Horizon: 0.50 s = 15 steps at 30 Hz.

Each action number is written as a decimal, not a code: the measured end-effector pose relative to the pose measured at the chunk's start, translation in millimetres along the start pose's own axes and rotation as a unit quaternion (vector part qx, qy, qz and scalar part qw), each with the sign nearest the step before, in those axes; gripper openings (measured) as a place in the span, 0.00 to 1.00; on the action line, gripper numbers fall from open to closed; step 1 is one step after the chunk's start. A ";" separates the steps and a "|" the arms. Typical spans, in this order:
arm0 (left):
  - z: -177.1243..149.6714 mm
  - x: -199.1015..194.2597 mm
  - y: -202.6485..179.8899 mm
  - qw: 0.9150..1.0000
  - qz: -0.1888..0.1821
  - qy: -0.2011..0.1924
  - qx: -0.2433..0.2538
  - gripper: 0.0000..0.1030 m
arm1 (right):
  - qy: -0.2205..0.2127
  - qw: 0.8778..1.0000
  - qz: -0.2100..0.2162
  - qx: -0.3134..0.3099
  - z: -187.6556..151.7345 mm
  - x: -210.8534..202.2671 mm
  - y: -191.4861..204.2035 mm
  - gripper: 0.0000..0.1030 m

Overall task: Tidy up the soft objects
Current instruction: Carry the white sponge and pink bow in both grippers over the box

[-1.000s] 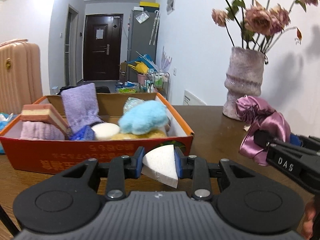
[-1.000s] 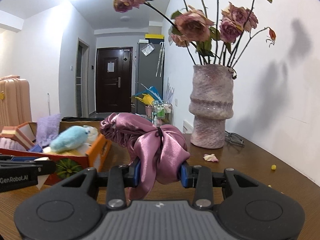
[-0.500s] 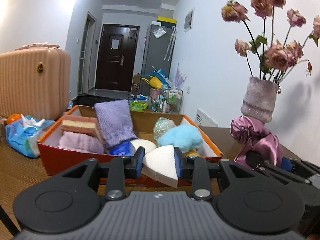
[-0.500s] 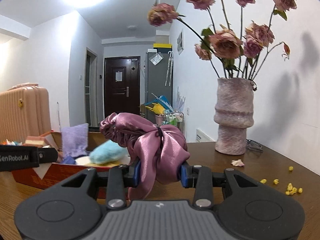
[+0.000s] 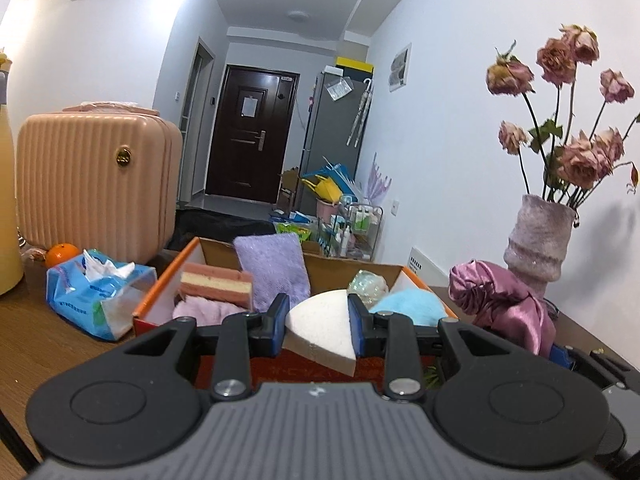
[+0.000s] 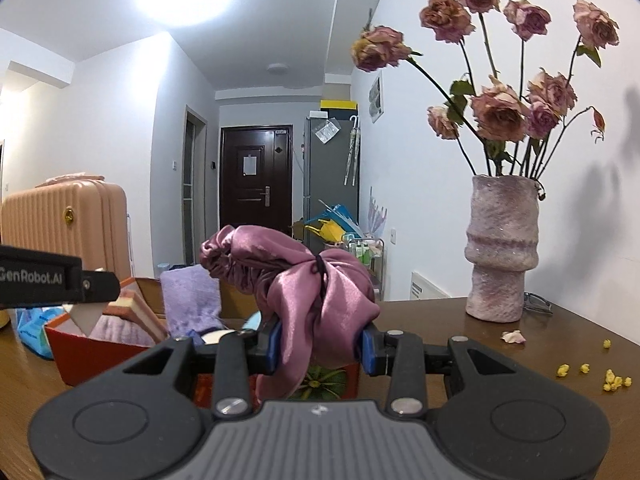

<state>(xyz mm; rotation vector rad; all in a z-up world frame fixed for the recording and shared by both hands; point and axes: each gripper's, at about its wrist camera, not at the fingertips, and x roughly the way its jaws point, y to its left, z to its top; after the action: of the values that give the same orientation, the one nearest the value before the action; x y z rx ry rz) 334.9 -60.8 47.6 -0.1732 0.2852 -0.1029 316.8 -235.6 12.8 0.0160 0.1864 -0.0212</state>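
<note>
A white wedge-shaped sponge (image 5: 320, 326) is pinched between the blue pads of the left hand-held gripper (image 5: 319, 330), its rounded edge upward and its pointed corner hanging below the jaws. It is held in the air in front of the orange cardboard box (image 5: 160, 286), which stands on the brown wooden desk (image 5: 36, 344). In the box a pink-and-cream layered sponge (image 5: 216, 286) is seen lying on a pale lilac towel (image 5: 200, 312), with a purple cloth (image 5: 272, 272) standing upright behind it; a light blue fluffy item (image 5: 412, 306) and a crinkled clear item (image 5: 368, 286) are seen toward the right end.

A mauve satin bonnet (image 6: 304, 280), gathered by a dark band, is clamped between the pads of the right hand-held gripper (image 6: 320, 348); its ruffled part bulges above the jaws and a fold hangs below them. In the right wrist view it is held in front of the near right corner of the box, and the left gripper with its sponge is visible at the left edge.

On the desk left of the box, a blue tissue pack (image 5: 100, 292) is seen, with an orange fruit (image 5: 60, 252) behind it and a peach ribbed suitcase (image 5: 96, 184) further back. A textured pinkish vase (image 6: 502, 248) of dried roses (image 6: 500, 112) stands at the right by the wall, with a fallen petal (image 6: 513, 336) and small yellow bits (image 6: 612, 380) scattered on the desk near it.
</note>
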 end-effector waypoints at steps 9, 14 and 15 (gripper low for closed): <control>10.8 9.1 15.2 1.000 0.008 -0.011 -0.011 0.30 | -0.010 1.000 0.006 -0.006 4.3 13.6 22.5 0.35; 15.6 19.3 22.3 1.000 0.012 -0.016 -0.012 0.30 | -0.015 1.000 0.010 -0.008 6.7 24.5 31.8 0.35; 16.3 21.8 23.0 1.000 0.013 -0.016 -0.012 0.30 | -0.016 1.000 0.010 -0.008 7.2 26.8 33.7 0.35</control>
<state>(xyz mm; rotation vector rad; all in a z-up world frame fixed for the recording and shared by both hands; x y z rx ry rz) 362.2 -38.5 52.9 -0.1945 0.2565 -0.0707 345.2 -202.6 15.4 0.0009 0.1540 0.0007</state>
